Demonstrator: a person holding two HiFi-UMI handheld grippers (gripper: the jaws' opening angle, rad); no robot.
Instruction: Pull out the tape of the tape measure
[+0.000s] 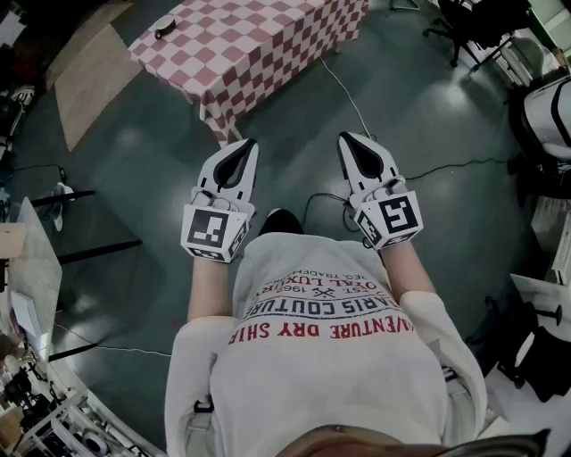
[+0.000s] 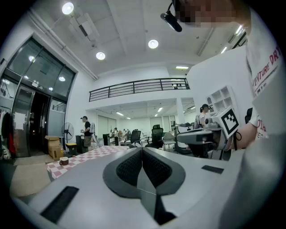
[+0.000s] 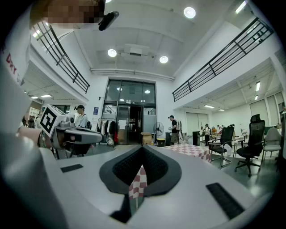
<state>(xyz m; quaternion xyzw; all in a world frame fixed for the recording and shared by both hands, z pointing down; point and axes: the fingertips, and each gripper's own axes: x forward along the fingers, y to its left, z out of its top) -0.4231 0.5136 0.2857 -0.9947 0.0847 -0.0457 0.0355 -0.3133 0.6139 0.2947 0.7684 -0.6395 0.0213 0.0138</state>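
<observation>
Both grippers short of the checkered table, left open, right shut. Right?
Not quite: the left gripper is shut too, jaws together with nothing between them, as the left gripper view shows. The rest holds: right gripper shut, both short of the checkered table.

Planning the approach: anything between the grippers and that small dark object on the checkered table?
Nothing solid. The left gripper and right gripper, both shut and empty, hang over open floor. The small dark object lies at the far end of the checkered table; only a thin cable crosses the floor between.
</observation>
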